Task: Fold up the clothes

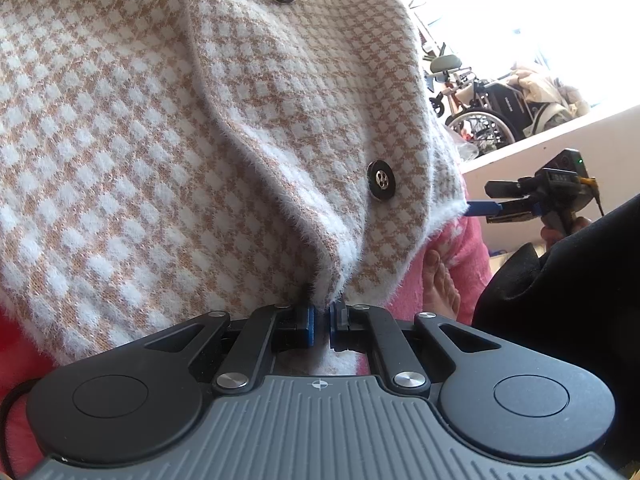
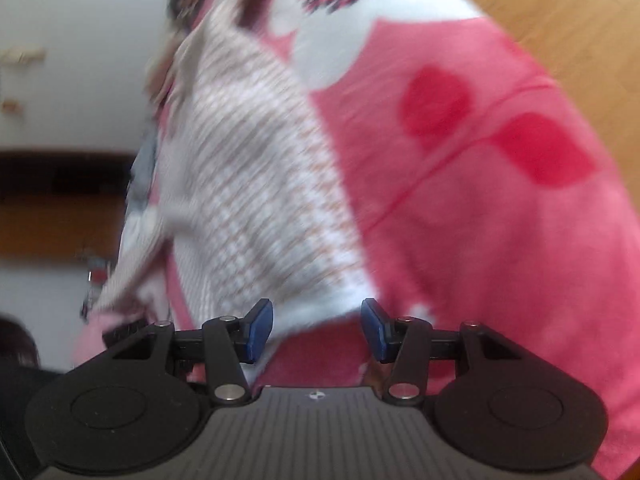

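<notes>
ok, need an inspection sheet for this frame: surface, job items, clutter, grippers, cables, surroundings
Surface: pink fleece blanket with red and white shapes; wood floor beyond it.
Job's things: tan-and-white houndstooth cardigan with dark buttons, lifted off the blanket.
Clutter: a black garment at right; a bare foot on the blanket.
Grippers: left gripper has its jaws shut on a cardigan fold; right gripper has its jaws open, with the cardigan's white hem between them, view blurred.
Cables: a black cable loops by the left gripper's body; a thin lead hangs off the right gripper.
Surroundings: wheelchair near a bright window; white wall in the right wrist view.
</notes>
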`<state>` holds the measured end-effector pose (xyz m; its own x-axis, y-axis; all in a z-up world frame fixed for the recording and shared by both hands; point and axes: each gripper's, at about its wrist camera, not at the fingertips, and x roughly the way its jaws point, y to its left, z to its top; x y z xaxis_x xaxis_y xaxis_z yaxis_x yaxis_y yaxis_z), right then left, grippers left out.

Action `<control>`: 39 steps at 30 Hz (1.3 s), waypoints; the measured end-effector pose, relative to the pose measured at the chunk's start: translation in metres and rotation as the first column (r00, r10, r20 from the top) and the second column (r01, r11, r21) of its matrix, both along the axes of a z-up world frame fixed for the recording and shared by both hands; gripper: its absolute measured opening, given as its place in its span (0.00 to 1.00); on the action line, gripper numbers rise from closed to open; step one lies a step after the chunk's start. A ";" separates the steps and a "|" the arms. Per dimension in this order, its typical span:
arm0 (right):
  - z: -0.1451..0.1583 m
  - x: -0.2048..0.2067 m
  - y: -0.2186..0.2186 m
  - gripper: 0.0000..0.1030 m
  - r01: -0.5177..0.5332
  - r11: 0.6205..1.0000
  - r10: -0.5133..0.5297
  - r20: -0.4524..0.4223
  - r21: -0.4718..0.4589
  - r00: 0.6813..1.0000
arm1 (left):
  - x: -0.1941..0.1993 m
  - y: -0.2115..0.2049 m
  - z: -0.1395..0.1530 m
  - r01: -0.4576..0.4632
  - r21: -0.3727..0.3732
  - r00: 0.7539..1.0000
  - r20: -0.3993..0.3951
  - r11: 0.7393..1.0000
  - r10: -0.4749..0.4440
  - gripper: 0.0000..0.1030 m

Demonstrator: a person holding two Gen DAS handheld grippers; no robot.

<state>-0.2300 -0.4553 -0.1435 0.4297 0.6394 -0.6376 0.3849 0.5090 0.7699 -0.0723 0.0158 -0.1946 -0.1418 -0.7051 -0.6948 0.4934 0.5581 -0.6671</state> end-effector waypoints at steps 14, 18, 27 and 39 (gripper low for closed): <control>-0.010 0.003 0.021 0.06 0.070 0.998 -0.070 0.077 0.006 0.995 | -0.009 -0.014 0.006 0.011 -0.020 0.998 0.056 1.000 -0.010 0.03; 0.000 0.002 0.013 0.02 0.125 0.992 -0.121 0.124 -0.030 0.985 | -0.008 -0.026 0.005 0.024 -0.052 0.999 0.036 0.998 -0.023 0.03; 0.011 0.003 -0.006 0.02 0.213 0.966 -0.186 0.182 -0.145 0.966 | -0.007 -0.048 -0.002 0.060 -0.075 0.997 0.054 0.995 -0.056 0.03; 0.042 0.006 -0.053 0.41 0.021 0.959 -0.007 0.050 -0.282 0.999 | -0.009 -0.039 -0.011 0.036 -0.081 0.999 0.014 0.996 -0.035 0.05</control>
<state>-0.2240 -0.5088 -0.1013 0.4721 0.4303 -0.7694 0.3592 0.7031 0.6137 -0.0817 -0.0236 -0.2056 -0.1592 -0.7537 -0.6376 0.5207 0.4846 -0.7029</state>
